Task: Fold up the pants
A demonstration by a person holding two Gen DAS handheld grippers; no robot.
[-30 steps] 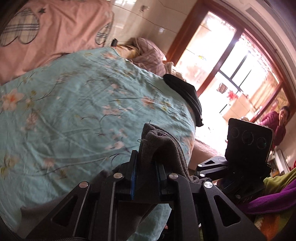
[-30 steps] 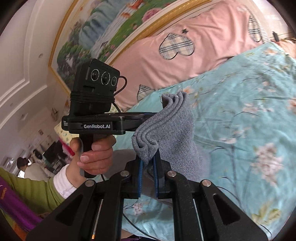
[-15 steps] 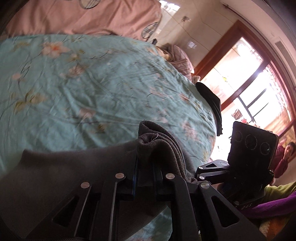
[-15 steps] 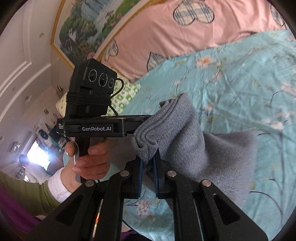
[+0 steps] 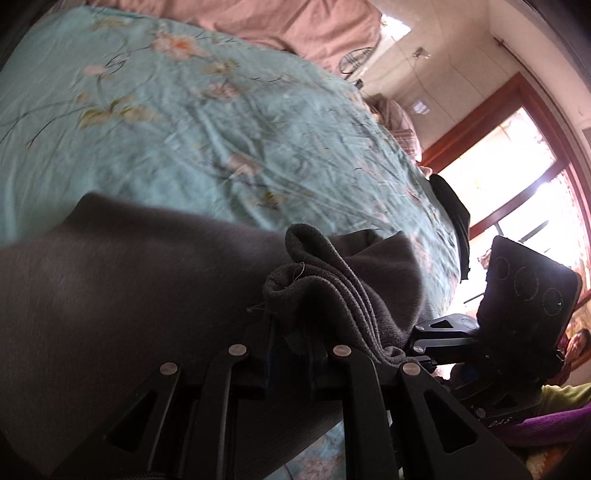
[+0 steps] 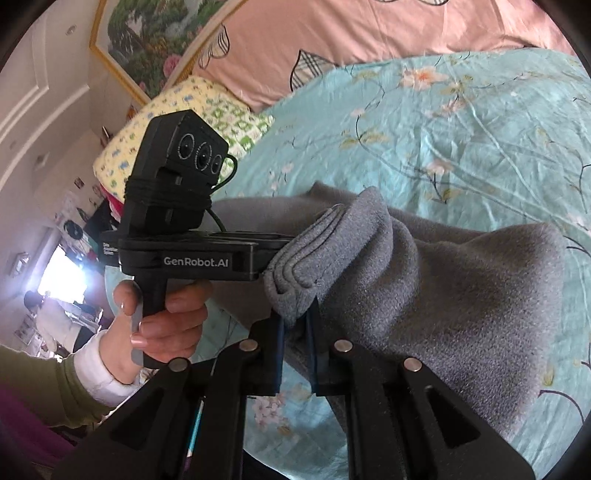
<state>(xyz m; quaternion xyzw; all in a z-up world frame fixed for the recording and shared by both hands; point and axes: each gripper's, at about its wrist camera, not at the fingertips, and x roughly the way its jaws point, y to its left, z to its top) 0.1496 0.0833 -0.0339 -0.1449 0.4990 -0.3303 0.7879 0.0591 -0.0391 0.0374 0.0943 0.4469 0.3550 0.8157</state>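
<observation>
The grey fleece pants (image 5: 129, 295) lie spread on the turquoise floral bedspread (image 5: 184, 129). My left gripper (image 5: 290, 347) is shut on a bunched, layered edge of the pants, low over the bed. My right gripper (image 6: 297, 332) is shut on another bunched edge of the same pants (image 6: 443, 295), whose cloth drapes to the right onto the bedspread (image 6: 461, 129). The two grippers are close side by side: the left one's body (image 6: 177, 254) shows in the right wrist view, held by a hand, and the right one's body (image 5: 517, 317) shows in the left wrist view.
Pink pillows (image 6: 369, 33) lie along the head of the bed and a yellow-green pillow (image 6: 184, 110) at its corner. A dark garment (image 5: 454, 218) hangs over the bed's far edge near the window (image 5: 517, 177). A person (image 5: 576, 343) sits beyond.
Both grippers have moved down and forward over the bed with the pants edge in them. The cloth that hung bunched is now laid out across the bedspread.
</observation>
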